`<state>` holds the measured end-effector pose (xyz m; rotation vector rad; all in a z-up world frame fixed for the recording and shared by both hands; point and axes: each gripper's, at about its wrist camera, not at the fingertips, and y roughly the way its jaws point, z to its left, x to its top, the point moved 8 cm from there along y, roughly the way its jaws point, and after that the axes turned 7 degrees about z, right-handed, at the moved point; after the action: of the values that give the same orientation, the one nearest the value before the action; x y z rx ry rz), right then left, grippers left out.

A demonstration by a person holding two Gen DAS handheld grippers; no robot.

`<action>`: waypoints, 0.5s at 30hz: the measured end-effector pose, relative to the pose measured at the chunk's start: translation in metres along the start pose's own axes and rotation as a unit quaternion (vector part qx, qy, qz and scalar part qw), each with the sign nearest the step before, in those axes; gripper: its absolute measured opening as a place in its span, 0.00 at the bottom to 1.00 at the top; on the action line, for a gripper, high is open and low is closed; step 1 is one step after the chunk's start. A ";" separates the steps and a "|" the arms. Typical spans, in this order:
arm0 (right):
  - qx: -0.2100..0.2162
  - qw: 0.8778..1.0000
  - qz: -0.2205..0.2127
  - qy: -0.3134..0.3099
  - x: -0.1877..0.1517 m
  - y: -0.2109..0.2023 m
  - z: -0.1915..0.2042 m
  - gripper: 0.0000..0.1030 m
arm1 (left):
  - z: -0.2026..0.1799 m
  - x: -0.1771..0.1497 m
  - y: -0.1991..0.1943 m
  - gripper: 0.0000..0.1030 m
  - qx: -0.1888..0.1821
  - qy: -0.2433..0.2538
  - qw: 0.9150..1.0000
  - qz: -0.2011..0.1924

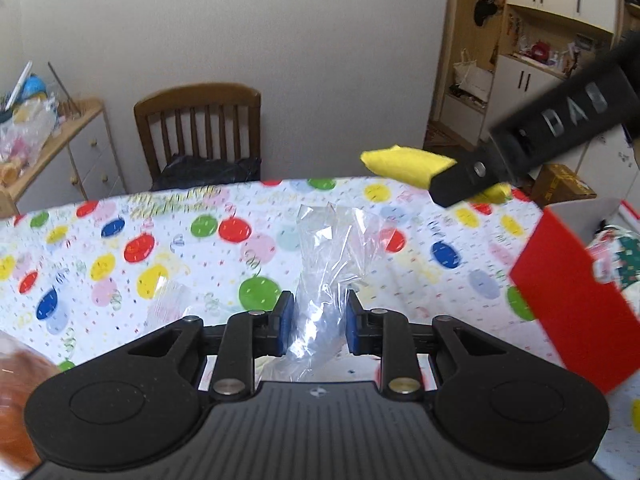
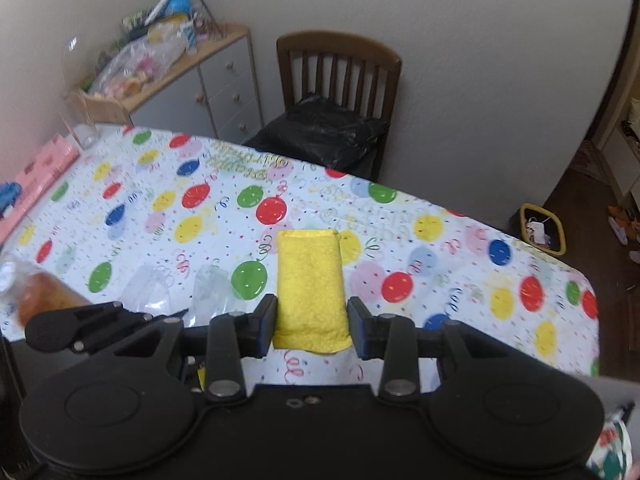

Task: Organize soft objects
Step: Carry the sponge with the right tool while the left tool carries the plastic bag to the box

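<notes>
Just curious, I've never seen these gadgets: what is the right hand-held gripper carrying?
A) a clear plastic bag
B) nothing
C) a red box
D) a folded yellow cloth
D: the folded yellow cloth sits between the fingers of the right hand-held gripper, raised above the balloon-print tablecloth.
</notes>
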<state>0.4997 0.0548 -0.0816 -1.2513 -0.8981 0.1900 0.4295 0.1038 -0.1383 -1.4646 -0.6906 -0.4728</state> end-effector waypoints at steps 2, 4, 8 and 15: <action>-0.001 1.000 -0.009 0.005 -0.009 -0.018 -0.001 0.36 | -0.008 0.003 -0.015 0.24 -0.004 0.006 1.000 -0.005; -0.002 1.000 -0.017 0.008 -0.018 -0.035 -0.002 0.36 | -0.017 0.006 -0.029 0.24 -0.011 0.011 1.000 -0.007; -0.001 0.999 -0.036 0.012 -0.035 -0.067 -0.004 0.36 | -0.035 0.005 -0.053 0.24 -0.024 0.021 0.999 -0.012; 0.005 0.997 -0.065 0.031 -0.068 -0.115 -0.023 0.36 | -0.071 0.001 -0.088 0.24 -0.035 0.026 0.999 -0.010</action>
<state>0.4319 -0.0418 -0.0145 -1.1794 -0.9206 0.0522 0.3798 0.0275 -0.0709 -1.5060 -0.6538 -0.5536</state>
